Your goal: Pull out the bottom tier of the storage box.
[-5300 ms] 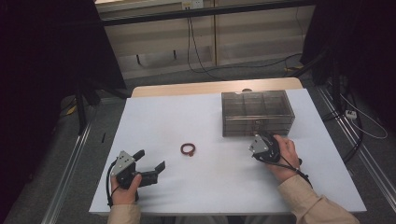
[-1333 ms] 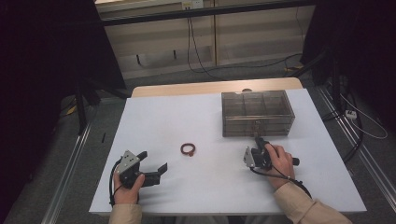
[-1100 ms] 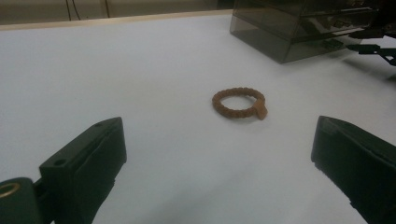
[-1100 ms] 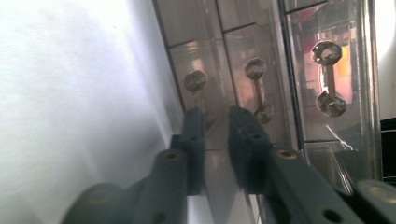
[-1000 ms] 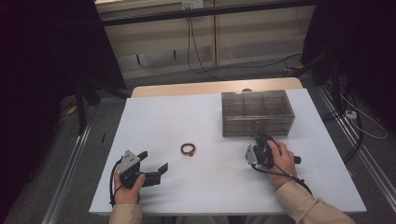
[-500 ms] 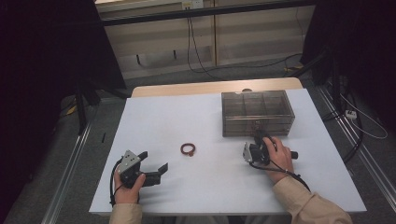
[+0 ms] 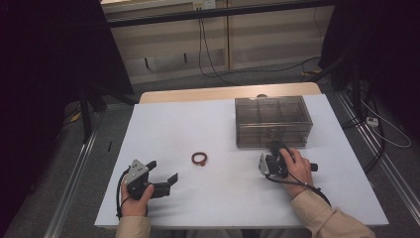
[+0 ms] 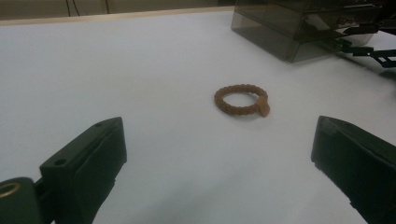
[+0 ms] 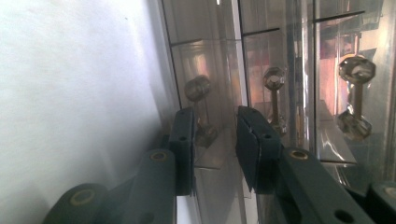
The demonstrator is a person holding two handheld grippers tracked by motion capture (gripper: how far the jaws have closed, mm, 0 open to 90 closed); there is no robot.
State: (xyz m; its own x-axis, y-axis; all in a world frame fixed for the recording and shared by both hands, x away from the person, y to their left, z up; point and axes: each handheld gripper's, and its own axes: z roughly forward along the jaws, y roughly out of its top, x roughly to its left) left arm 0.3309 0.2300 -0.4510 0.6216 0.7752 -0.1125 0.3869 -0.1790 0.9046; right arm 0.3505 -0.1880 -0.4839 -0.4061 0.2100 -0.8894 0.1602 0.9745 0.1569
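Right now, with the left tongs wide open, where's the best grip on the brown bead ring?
Take the bead ring across its band, on the arc opposite the knob, one jaw inside the loop and one outside. Come from straight above: it lies flat on the white table, so a level approach would probably push it along. The left tongs stand open, short of it.

The right gripper (image 9: pixel 212 140) hides part of the drawer handle (image 9: pixel 201 109).
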